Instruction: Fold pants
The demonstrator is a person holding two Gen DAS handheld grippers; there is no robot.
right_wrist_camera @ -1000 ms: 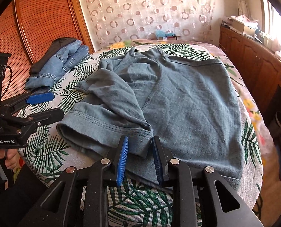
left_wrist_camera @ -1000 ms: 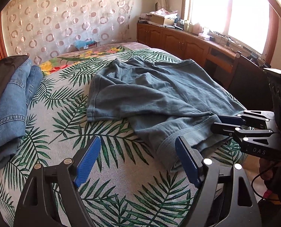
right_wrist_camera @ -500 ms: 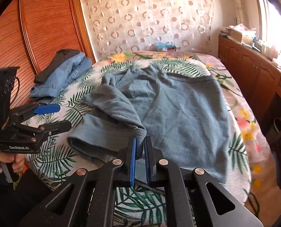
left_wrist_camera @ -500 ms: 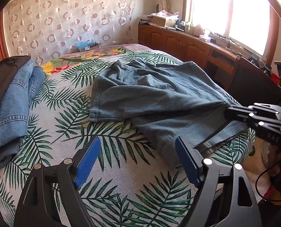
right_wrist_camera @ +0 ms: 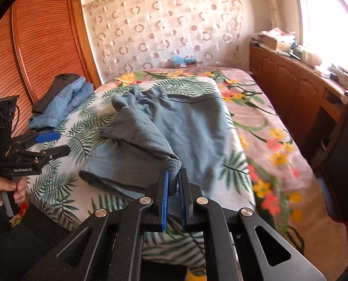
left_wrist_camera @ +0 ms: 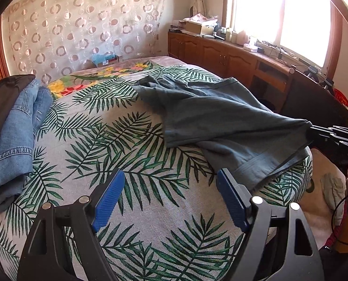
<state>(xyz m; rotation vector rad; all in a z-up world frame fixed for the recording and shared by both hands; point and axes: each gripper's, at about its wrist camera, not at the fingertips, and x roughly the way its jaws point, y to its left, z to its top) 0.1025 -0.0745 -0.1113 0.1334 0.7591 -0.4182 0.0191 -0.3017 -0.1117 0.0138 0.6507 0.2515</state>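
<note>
The right gripper (right_wrist_camera: 172, 194) is clamped on a hem corner of the grey-blue cotton pants (right_wrist_camera: 174, 126); the left gripper (left_wrist_camera: 169, 201) hangs spread and empty. That thin pinch could slip under tension. The pants lie rumpled, half-doubled, on the palm-leaf bedspread (left_wrist_camera: 127, 145).

- Grey-blue pants (left_wrist_camera: 220, 119) on a bedspread (left_wrist_camera: 132, 164) of pale grey with green palm fronds
- Faded blue jeans (left_wrist_camera: 17, 138) left of the pants, under a black garment (left_wrist_camera: 3, 98)
- Cream curtain (right_wrist_camera: 164, 30) with brown rings beyond the bedspread
- Blue pads (right_wrist_camera: 165, 196) on black gripper fingers
</note>
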